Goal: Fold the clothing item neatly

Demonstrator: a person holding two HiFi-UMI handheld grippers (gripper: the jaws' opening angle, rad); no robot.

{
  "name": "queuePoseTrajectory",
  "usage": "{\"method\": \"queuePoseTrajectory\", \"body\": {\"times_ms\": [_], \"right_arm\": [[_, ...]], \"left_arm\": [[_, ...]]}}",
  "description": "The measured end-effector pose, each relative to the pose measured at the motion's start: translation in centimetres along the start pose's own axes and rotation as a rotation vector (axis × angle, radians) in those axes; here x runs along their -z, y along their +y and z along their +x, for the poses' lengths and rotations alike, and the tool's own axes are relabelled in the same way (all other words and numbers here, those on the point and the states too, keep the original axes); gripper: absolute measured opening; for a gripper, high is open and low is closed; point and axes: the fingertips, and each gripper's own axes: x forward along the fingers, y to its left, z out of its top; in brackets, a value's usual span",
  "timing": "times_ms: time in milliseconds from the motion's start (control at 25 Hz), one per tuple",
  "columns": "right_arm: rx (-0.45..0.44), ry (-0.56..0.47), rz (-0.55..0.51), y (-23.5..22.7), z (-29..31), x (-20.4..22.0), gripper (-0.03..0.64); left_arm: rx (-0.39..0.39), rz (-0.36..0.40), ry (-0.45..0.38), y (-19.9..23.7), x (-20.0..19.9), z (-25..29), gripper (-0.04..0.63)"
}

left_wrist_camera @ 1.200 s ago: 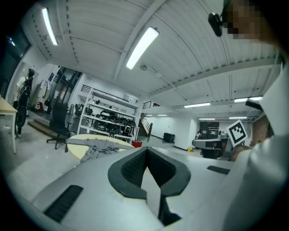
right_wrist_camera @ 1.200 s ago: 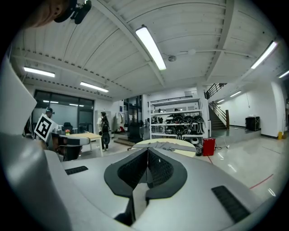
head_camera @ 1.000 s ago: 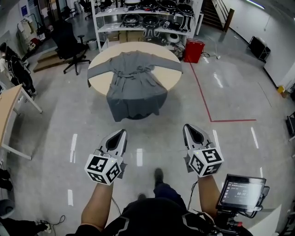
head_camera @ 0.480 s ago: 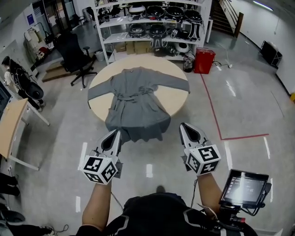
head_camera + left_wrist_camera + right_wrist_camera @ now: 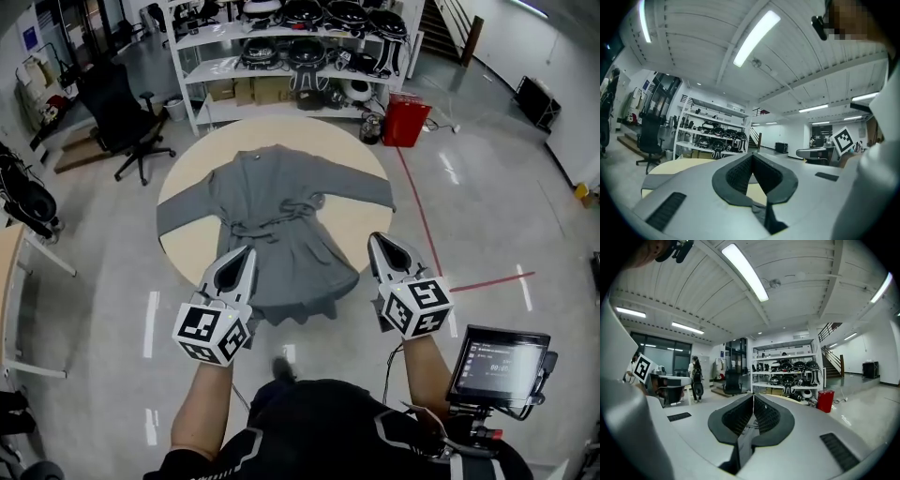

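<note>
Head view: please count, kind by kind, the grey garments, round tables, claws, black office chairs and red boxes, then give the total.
grey garment: 1
round table: 1
claws: 2 (left claw, right claw, both shut and empty)
black office chair: 1
red box: 1
Total: 6

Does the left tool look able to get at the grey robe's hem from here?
Probably yes: the left tool is right by the hem of the grey robe, nothing between them; its shut jaws must open first.
</note>
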Motion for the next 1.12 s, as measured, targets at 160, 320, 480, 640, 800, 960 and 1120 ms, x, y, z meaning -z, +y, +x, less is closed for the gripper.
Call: {"method": "queuePoseTrajectory", "body": {"times_ms": [160, 320, 480, 640, 800, 960, 1120], "right_arm": [[0.052, 0.021, -0.017, -2.0, 4.8, 0.1, 0.008], [0.082, 0.027, 0.002, -4.5, 6.5, 0.6, 0.008], [0.090, 0.038, 0.033, -10.9, 10.9, 0.6, 0.008], [0.107, 0.061, 0.034, -16.7, 12.5, 2.1, 0.009], [0.146, 0.101, 0.022, -23.8, 13.9, 4.5, 0.011], [0.159, 0.171, 0.024, -30.8, 16.5, 8.7, 0.070], [0.177, 0.265, 0.008, -33.2, 16.5, 12.5, 0.091]], "left_arm": [[0.060, -0.023, 0.019, 3.0, 0.6, 4.9, -0.011], [0.079, -0.043, 0.046, 3.6, 1.3, 8.5, -0.011], [0.093, -0.034, 0.080, 3.4, 1.1, 16.5, -0.011], [0.104, -0.024, 0.118, 2.4, 2.0, 22.2, -0.011], [0.092, -0.033, 0.153, 2.0, 3.7, 28.4, -0.011], [0.118, -0.025, 0.229, 0.9, 7.0, 35.6, -0.011], [0.140, -0.028, 0.287, -0.1, 9.8, 38.6, -0.011]]}}
